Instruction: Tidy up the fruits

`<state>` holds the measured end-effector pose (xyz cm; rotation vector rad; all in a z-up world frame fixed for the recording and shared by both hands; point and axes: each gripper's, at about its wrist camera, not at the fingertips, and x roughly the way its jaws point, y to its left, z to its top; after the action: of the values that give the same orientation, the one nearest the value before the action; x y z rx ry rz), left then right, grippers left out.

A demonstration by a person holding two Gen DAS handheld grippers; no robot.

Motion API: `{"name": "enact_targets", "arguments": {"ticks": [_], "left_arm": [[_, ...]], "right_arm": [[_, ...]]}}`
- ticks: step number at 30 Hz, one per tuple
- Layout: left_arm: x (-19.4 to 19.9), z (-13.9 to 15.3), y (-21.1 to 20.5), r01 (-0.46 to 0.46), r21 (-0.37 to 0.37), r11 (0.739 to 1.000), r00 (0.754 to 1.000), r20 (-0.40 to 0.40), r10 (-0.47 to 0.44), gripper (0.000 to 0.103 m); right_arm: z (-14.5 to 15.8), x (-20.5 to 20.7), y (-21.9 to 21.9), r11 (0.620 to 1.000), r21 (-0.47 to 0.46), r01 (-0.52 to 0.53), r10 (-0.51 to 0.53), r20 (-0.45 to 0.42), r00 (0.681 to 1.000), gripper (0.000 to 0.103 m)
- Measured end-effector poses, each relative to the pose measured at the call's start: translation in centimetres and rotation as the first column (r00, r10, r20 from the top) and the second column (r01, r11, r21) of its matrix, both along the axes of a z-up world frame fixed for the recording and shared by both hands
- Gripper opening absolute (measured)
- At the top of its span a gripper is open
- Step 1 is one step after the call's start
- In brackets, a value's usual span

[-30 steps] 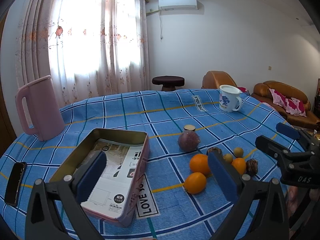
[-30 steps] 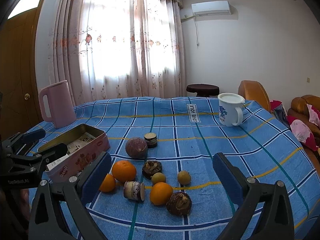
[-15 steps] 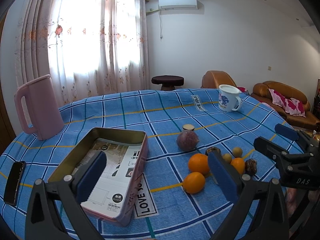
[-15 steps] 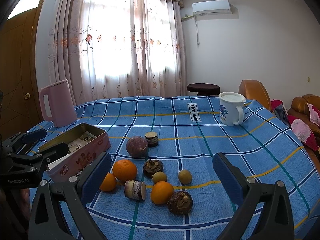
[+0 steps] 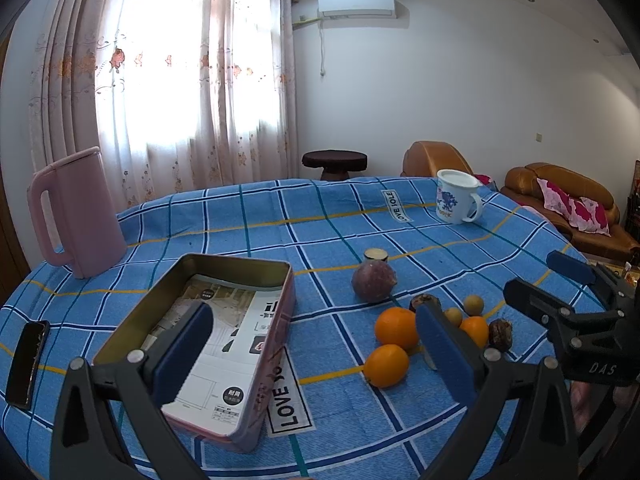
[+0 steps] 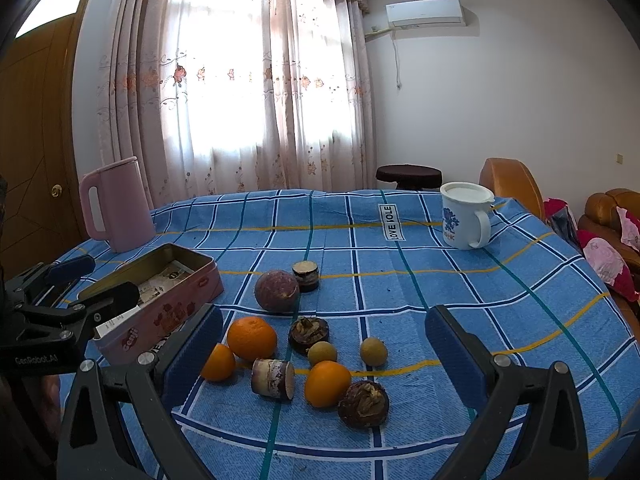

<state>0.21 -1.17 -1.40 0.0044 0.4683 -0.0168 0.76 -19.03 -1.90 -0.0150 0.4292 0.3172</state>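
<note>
Fruit lies loose on the blue checked tablecloth [image 6: 440, 280]: three oranges [image 6: 252, 338], a purple passion fruit [image 6: 277, 291], two dark mangosteens [image 6: 309, 334], two small longans [image 6: 373, 352] and two cut stem pieces [image 6: 273, 378]. A pink tin box [image 5: 208, 332] with a printed sheet inside stands open to their left. My left gripper [image 5: 312, 348] hovers open over the tin's near end, holding nothing. My right gripper [image 6: 324, 354] hovers open above the fruit cluster, also holding nothing. Each gripper shows at the edge of the other's view.
A pink kettle [image 5: 76, 212] stands at the back left, a white mug [image 6: 466, 216] at the back right. A black phone [image 5: 28, 358] lies at the table's left edge. Brown sofas [image 5: 568, 204] and a dark stool [image 5: 334, 162] stand beyond the table.
Both grippers stay open; the views have shifted only slightly, with the fruit and tin sitting a little differently in frame.
</note>
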Motion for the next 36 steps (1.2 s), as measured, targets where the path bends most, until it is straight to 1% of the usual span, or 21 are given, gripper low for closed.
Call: {"name": "enact_targets", "arguments": {"ticks": [8, 12, 15, 19, 21, 23, 24, 25, 26, 27, 28, 29, 30, 32, 33, 34, 35, 36], "left_arm": [[0.1, -0.1, 0.0, 0.002, 0.000, 1.000, 1.000, -0.004, -0.002, 0.103], [0.5, -0.7, -0.4, 0.025, -0.006, 1.000, 1.000, -0.018, -0.025, 0.103], [0.9, -1.6, -1.1, 0.049, 0.000, 0.999, 0.998, -0.040, -0.049, 0.103], [1.5, -3.0, -2.4, 0.086, 0.015, 0.996, 0.994, -0.075, -0.084, 0.103], [2.0, -3.7, -2.9, 0.111, 0.010, 0.994, 0.989, -0.102, -0.109, 0.103], [2.6, -4.5, -3.3, 0.133, -0.007, 0.991, 0.982, -0.134, -0.133, 0.100], [2.9, -4.8, -3.4, 0.146, -0.018, 0.989, 0.977, -0.153, -0.147, 0.095], [3.0, -5.1, -3.4, 0.153, -0.024, 0.988, 0.974, -0.163, -0.155, 0.093], [3.2, -5.3, -3.6, 0.160, -0.026, 0.987, 0.972, -0.172, -0.162, 0.090], [3.3, -5.5, -3.8, 0.165, -0.025, 0.986, 0.969, -0.180, -0.167, 0.090], [3.5, -5.7, -3.8, 0.169, -0.026, 0.985, 0.967, -0.189, -0.171, 0.089], [3.6, -5.8, -3.9, 0.173, -0.028, 0.985, 0.965, -0.195, -0.175, 0.084], [3.7, -5.9, -4.1, 0.180, -0.027, 0.983, 0.962, -0.201, -0.182, 0.080], [3.9, -6.1, -4.3, 0.188, -0.022, 0.982, 0.959, -0.213, -0.188, 0.079], [4.0, -6.2, -4.4, 0.191, -0.021, 0.981, 0.956, -0.221, -0.191, 0.077], [4.0, -6.3, -4.4, 0.197, -0.024, 0.980, 0.954, -0.227, -0.197, 0.074], [4.2, -6.4, -4.4, 0.203, -0.028, 0.979, 0.951, -0.234, -0.204, 0.068], [4.4, -6.6, -4.5, 0.208, -0.034, 0.978, 0.946, -0.247, -0.210, 0.063]], "right_arm": [[-0.2, 0.2, -0.1, 1.000, -0.009, -0.003, 0.003, -0.003, 1.000, 0.102], [-1.0, 0.2, -0.8, 0.999, -0.032, -0.001, 0.001, -0.006, 1.000, 0.102], [-2.2, 0.3, -1.9, 0.999, -0.051, 0.018, -0.020, -0.026, 0.999, 0.102], [-3.6, 0.5, -2.8, 0.998, -0.062, 0.019, -0.022, -0.059, 0.998, 0.102], [-4.0, 0.6, -2.9, 0.997, -0.077, 0.010, -0.015, -0.070, 0.997, 0.102], [-4.4, 0.8, -3.0, 0.996, -0.090, -0.005, -0.002, -0.081, 0.997, 0.101], [-4.6, 0.9, -2.9, 0.996, -0.092, -0.019, 0.010, -0.093, 0.996, 0.099], [-4.8, 1.0, -2.9, 0.995, -0.093, -0.033, 0.023, -0.104, 0.994, 0.097], [-5.1, 1.2, -2.8, 0.994, -0.098, -0.047, 0.035, -0.118, 0.992, 0.092], [-5.4, 1.3, -2.8, 0.994, -0.100, -0.055, 0.041, -0.132, 0.990, 0.085], [-5.7, 1.5, -2.9, 0.994, -0.096, -0.059, 0.045, -0.146, 0.988, 0.081], [-6.1, 1.8, -2.9, 0.994, -0.085, -0.067, 0.052, -0.169, 0.984, 0.074], [-6.3, 1.9, -3.0, 0.994, -0.079, -0.071, 0.056, -0.182, 0.982, 0.070], [-6.7, 2.2, -3.1, 0.994, -0.072, -0.079, 0.063, -0.201, 0.977, 0.067], [-6.8, 2.3, -3.1, 0.994, -0.070, -0.084, 0.068, -0.206, 0.976, 0.062], [-6.9, 2.3, -3.0, 0.994, -0.068, -0.090, 0.074, -0.212, 0.974, 0.059], [-7.1, 2.4, -3.0, 0.993, -0.062, -0.103, 0.087, -0.220, 0.972, 0.057], [-7.1, 2.4, -2.9, 0.992, -0.054, -0.111, 0.097, -0.223, 0.970, 0.057]]}}
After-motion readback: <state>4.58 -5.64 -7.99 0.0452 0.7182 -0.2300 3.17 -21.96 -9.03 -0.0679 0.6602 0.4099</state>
